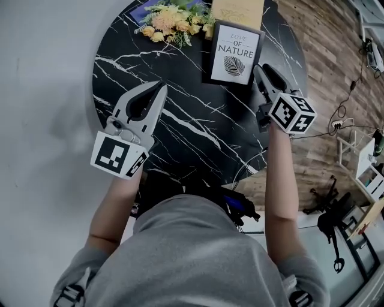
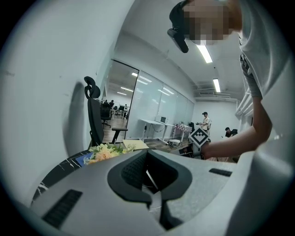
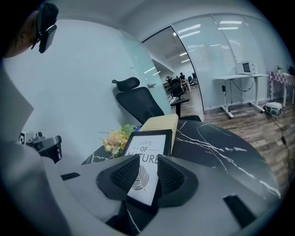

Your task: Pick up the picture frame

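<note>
Head view: a round black table with white marble veining (image 1: 198,135) carries everything, seen steeply from above.
Picture frame: the black-rimmed rectangular picture frame (image 1: 234,54), with a white print of a leaf and the words LOVE OF NATURE, stands at the table's far side, a tan box (image 1: 237,9) just behind it.
Right gripper (image 1: 259,69): jaws moderately apart, tips just beside the frame's lower right corner; its own view shows the frame through the gap, pads not pressing it.
Left gripper (image 1: 161,90): jaws closed together, empty, over bare tabletop well apart from the frame.
Flowers: a bunch of yellow and peach flowers (image 1: 171,21) lies left of the frame.
</note>
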